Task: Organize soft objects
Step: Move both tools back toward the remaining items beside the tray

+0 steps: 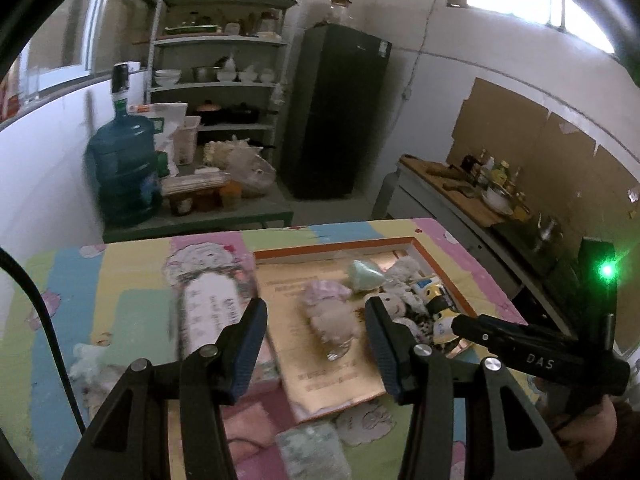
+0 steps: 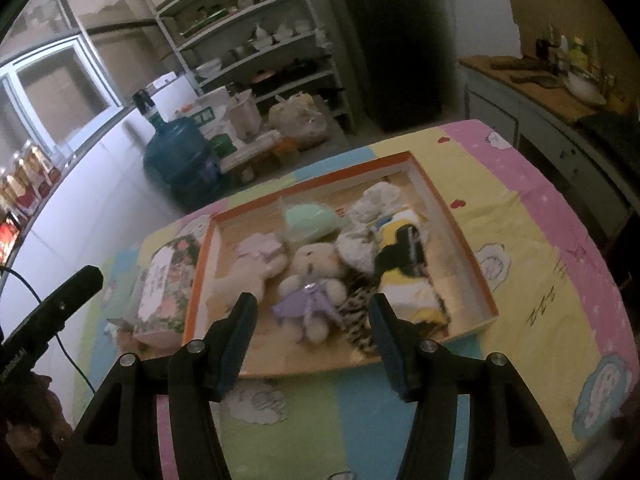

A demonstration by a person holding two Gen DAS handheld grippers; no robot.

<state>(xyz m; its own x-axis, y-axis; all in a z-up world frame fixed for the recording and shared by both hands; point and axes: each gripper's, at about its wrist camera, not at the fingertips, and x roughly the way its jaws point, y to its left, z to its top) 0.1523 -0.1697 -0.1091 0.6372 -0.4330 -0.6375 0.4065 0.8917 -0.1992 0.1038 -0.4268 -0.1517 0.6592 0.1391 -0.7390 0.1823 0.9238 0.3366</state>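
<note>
An orange-rimmed shallow box (image 2: pixel 460 236) lies on the table and holds several soft toys: a cream plush with a lilac hat (image 2: pixel 252 264), a small bear in a purple dress (image 2: pixel 312 284), a mint-green cushion (image 2: pixel 312 218), a white fluffy toy (image 2: pixel 372 208) and a yellow-and-black plush (image 2: pixel 404 264). My right gripper (image 2: pixel 312 314) is open and empty above the box's near edge. My left gripper (image 1: pixel 316 320) is open and empty, with the lilac-hat plush (image 1: pixel 332 312) lying in the box (image 1: pixel 344 246) beyond its fingers. A white plush (image 1: pixel 88 360) lies on the cloth at the left.
A floral tissue pack (image 2: pixel 164 284) lies left of the box. The table has a pastel patchwork cloth (image 2: pixel 540 264). A folded greenish cloth (image 1: pixel 312 448) lies near the front. Behind are a water jug (image 1: pixel 120 160), shelves (image 1: pixel 220 64), a dark fridge (image 1: pixel 336 112) and a counter (image 2: pixel 552 104).
</note>
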